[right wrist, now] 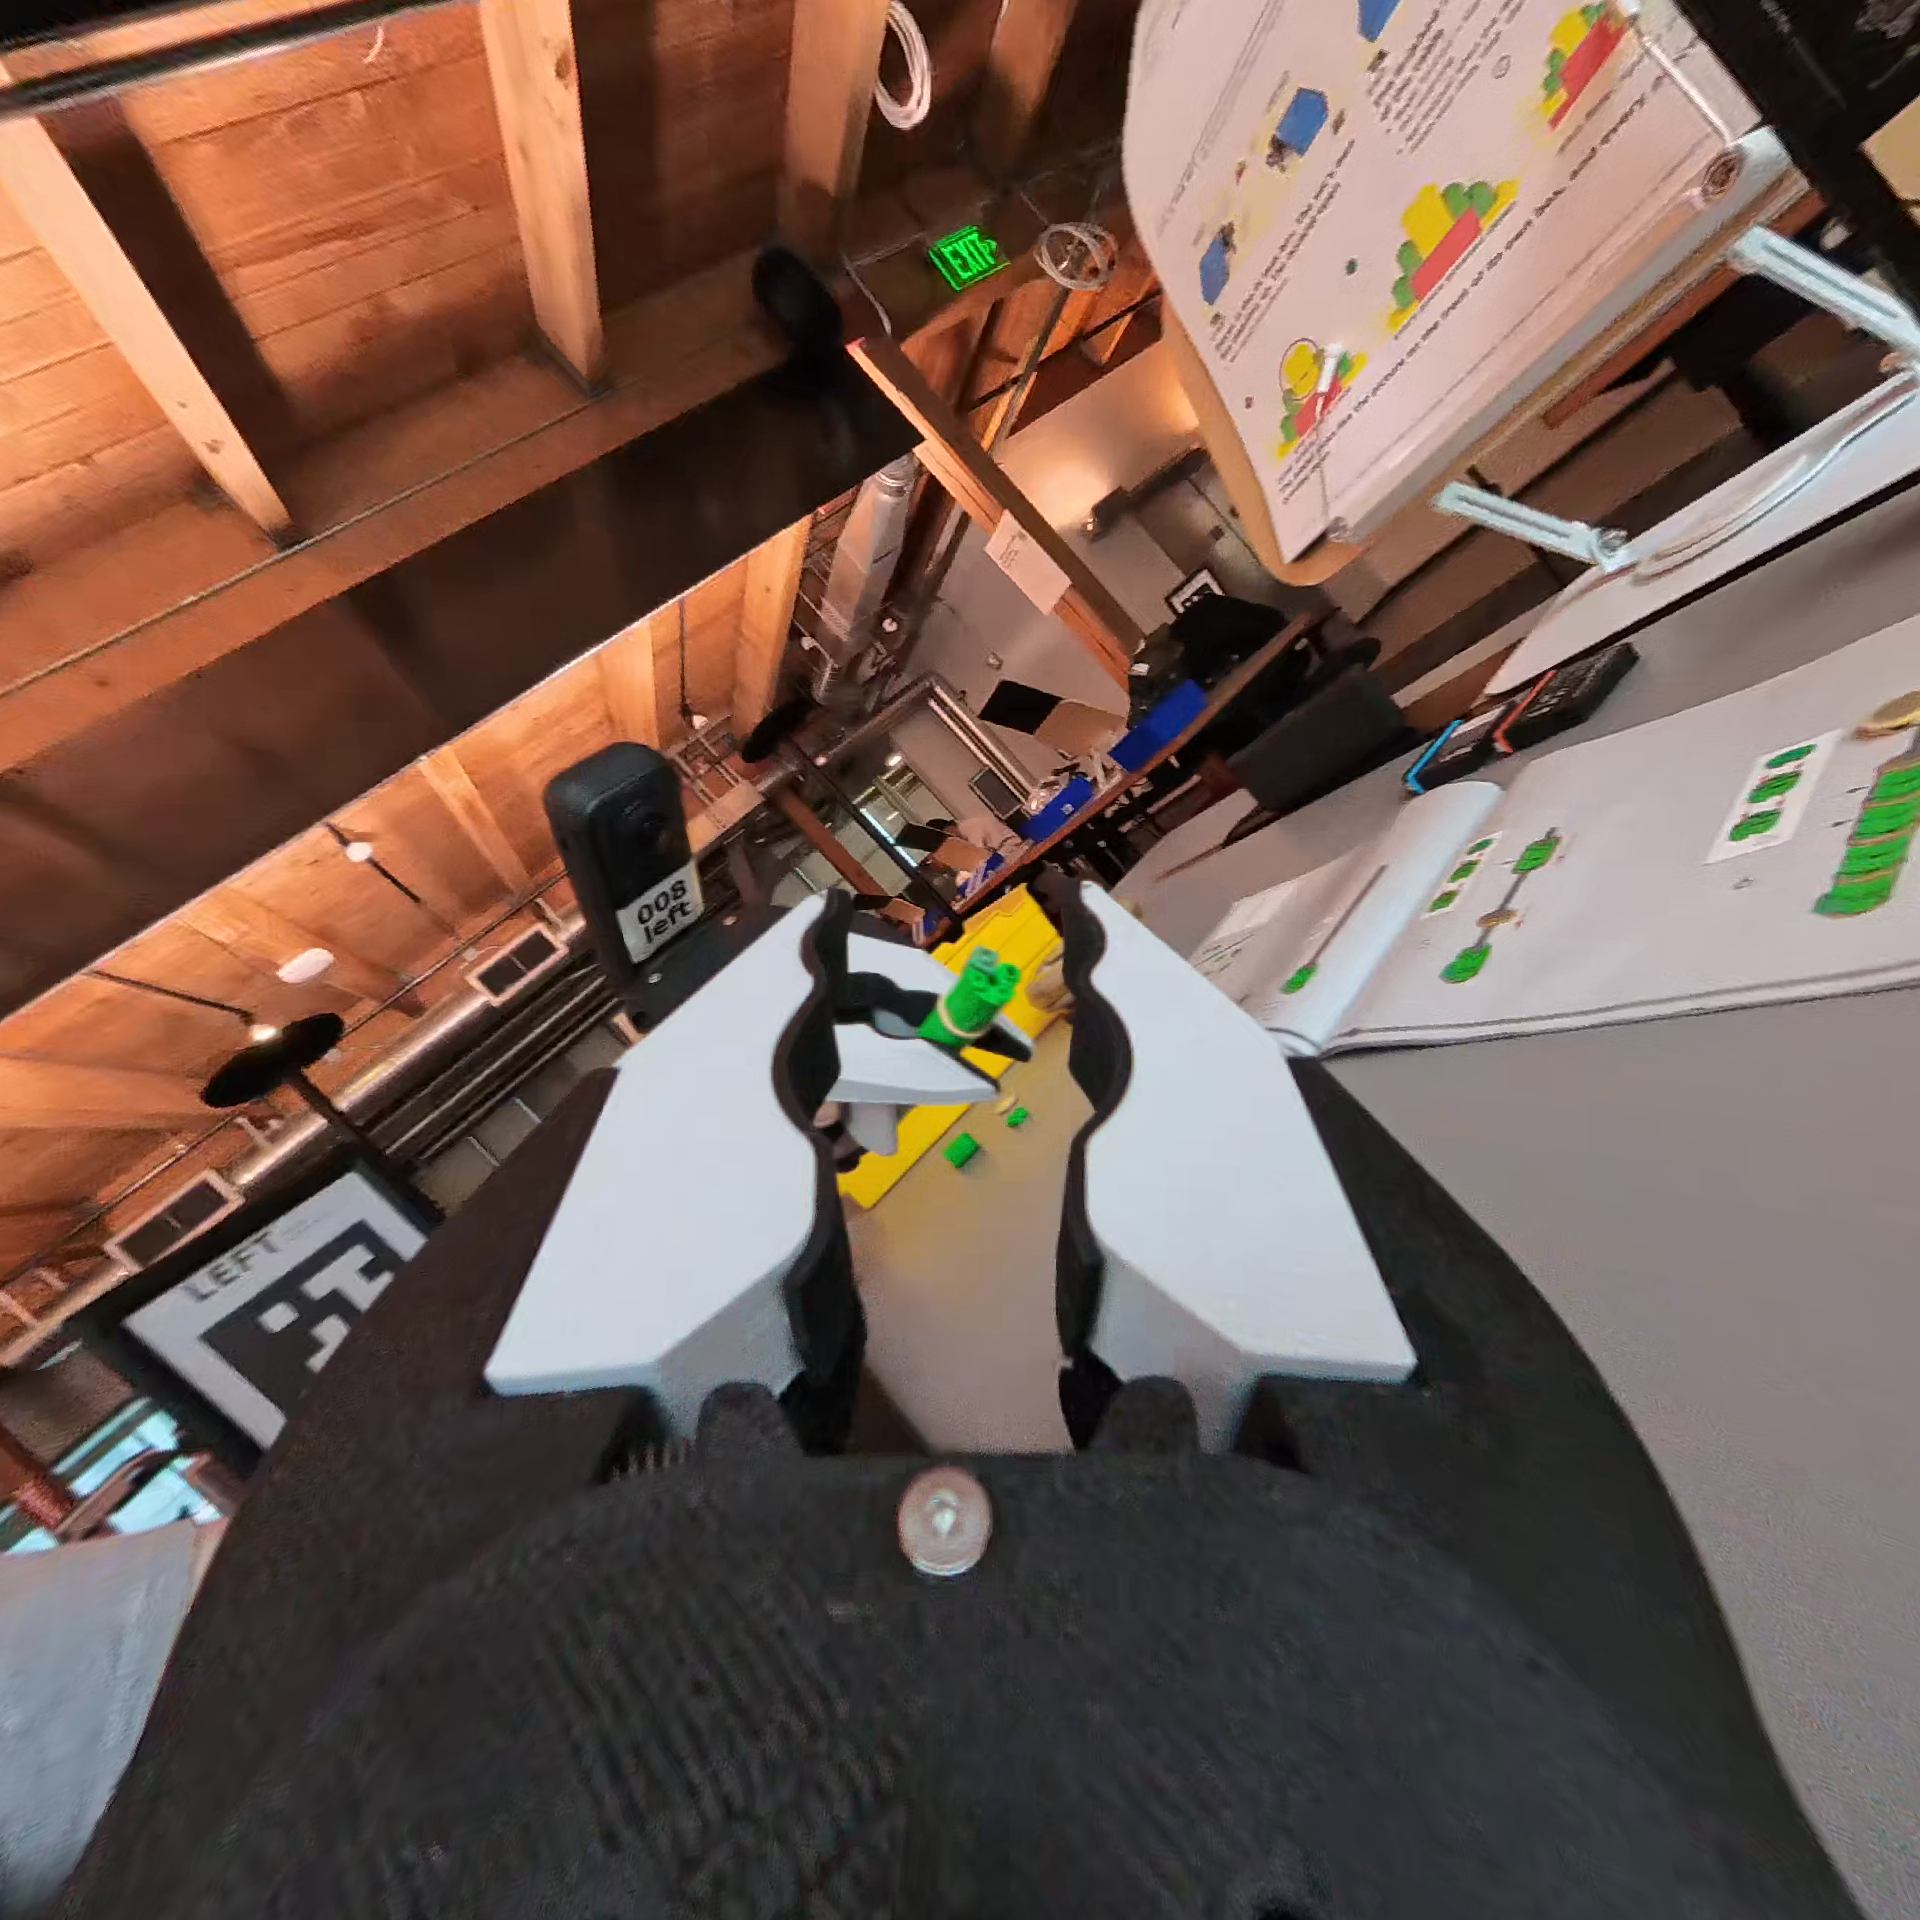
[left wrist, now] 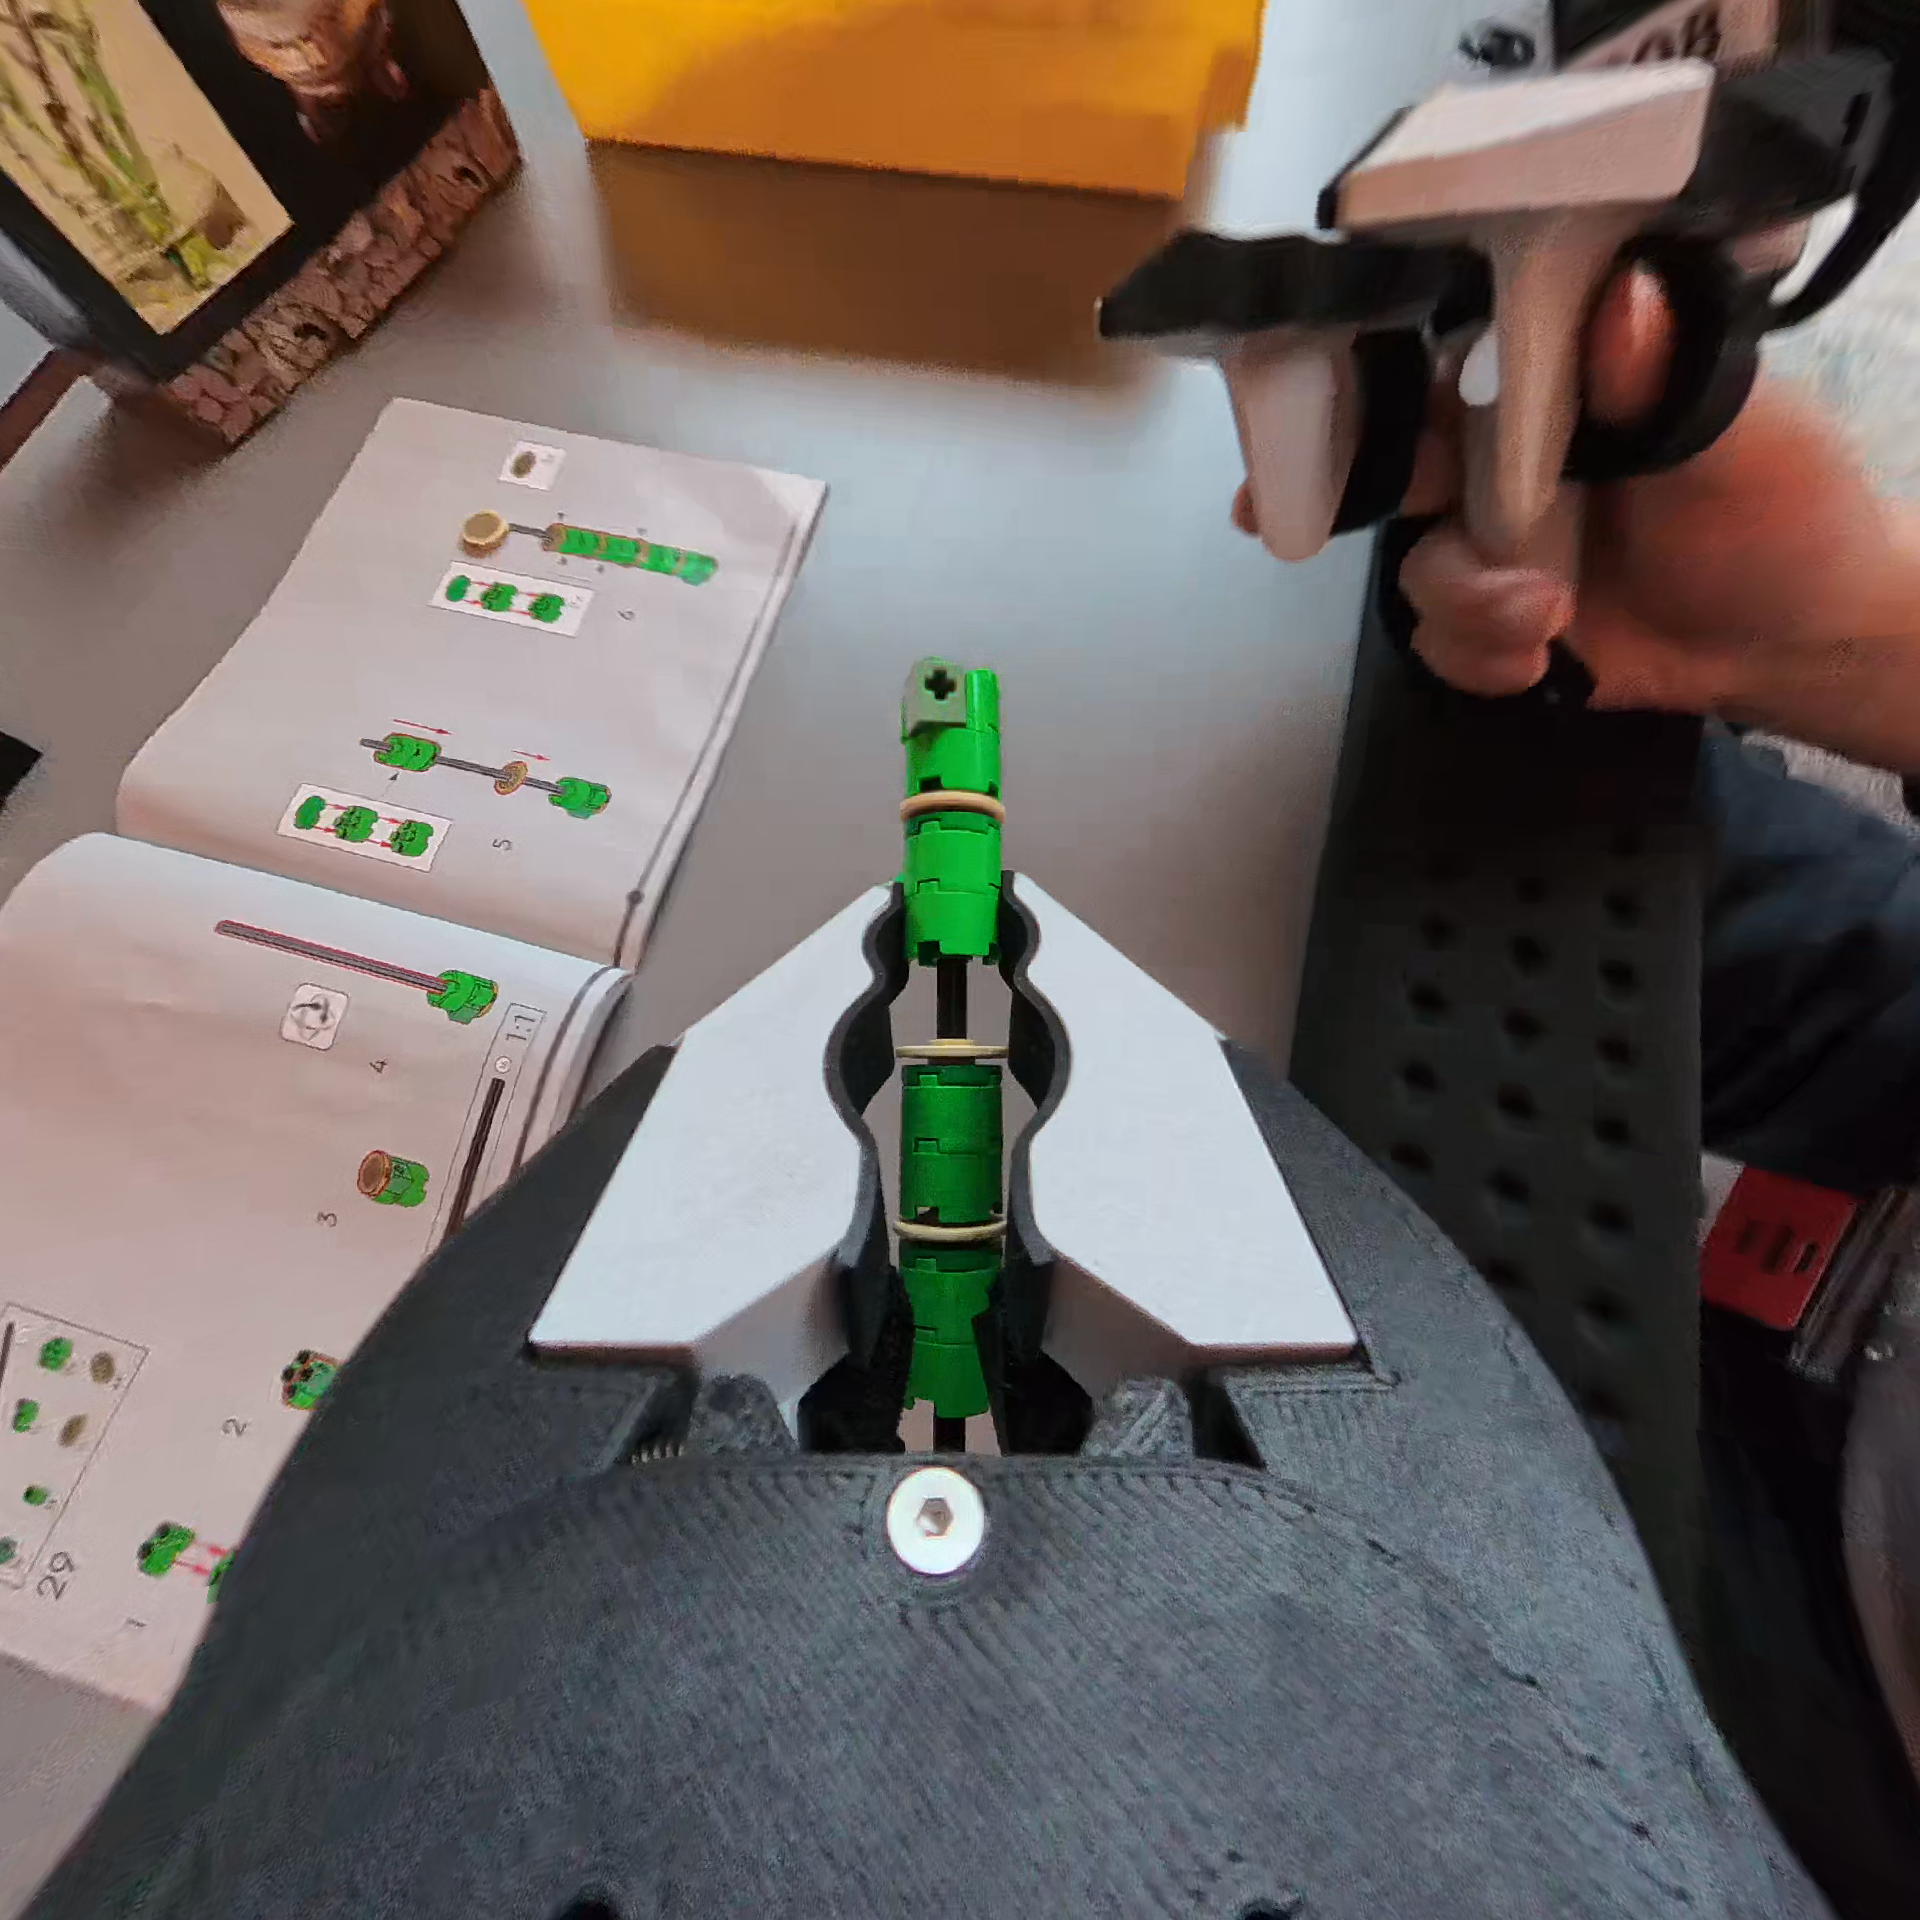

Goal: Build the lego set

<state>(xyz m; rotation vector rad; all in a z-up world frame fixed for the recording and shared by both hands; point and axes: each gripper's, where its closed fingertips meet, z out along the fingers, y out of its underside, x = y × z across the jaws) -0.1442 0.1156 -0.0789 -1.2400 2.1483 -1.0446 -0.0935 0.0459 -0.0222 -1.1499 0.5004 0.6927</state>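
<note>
My left gripper [left wrist: 951,899] is shut on a green stalk [left wrist: 948,831] of round Lego segments with tan rings, threaded on a black axle. The stalk runs back between the fingers and sticks out past the tips, ending in a grey-green connector [left wrist: 935,691]. My right gripper [right wrist: 951,904] is open and empty, held in the air and tilted. It shows at the upper right of the left wrist view [left wrist: 1195,416], in a hand, apart from the stalk. Through its gap I see the left gripper holding the stalk [right wrist: 971,1003].
An open instruction booklet [left wrist: 436,790] lies on the grey table, left of the stalk; it also shows in the right wrist view [right wrist: 1621,914]. A yellow box [left wrist: 894,83] stands at the back, with loose green pieces [right wrist: 963,1149] on yellow. A picture box [left wrist: 208,166] stands back left. A black perforated panel [left wrist: 1507,987] is at the right.
</note>
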